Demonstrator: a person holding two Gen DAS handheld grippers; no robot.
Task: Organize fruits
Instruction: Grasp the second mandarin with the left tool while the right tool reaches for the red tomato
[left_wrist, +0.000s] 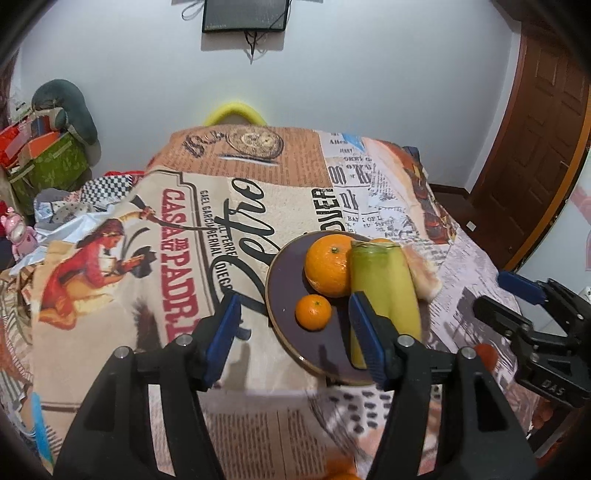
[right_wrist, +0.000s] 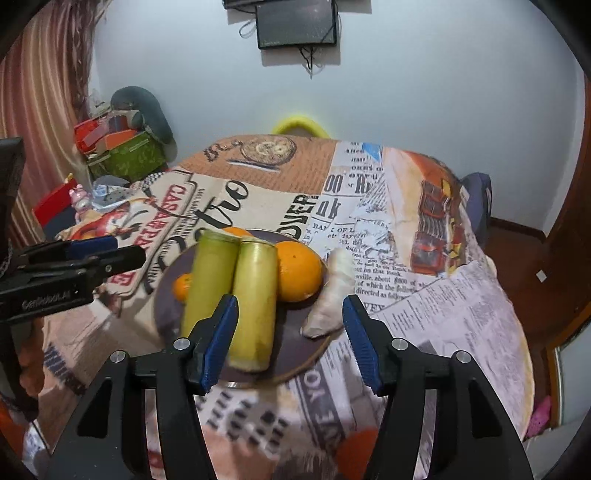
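A dark round plate (left_wrist: 288, 288) (right_wrist: 291, 354) lies on the printed tablecloth. On it lie a large orange (left_wrist: 327, 266) (right_wrist: 297, 271), a small orange (left_wrist: 313, 312) (right_wrist: 182, 286) and two yellow-green cut stalks (left_wrist: 384, 288) (right_wrist: 255, 302). A pale ginger-like root (left_wrist: 424, 275) (right_wrist: 330, 295) rests at the plate's right rim. My left gripper (left_wrist: 295, 328) is open and empty above the plate's left near edge. My right gripper (right_wrist: 290, 332) is open and empty over the plate's near side; it also shows in the left wrist view (left_wrist: 524, 295).
The table (left_wrist: 184, 240) (right_wrist: 461, 314) wears a cloth with newspaper and poster prints. Another orange (left_wrist: 340, 470) (right_wrist: 356, 450) lies blurred near the front edge. Boxes and clutter (left_wrist: 48, 158) stand at the left, a wooden door (left_wrist: 535, 147) at the right.
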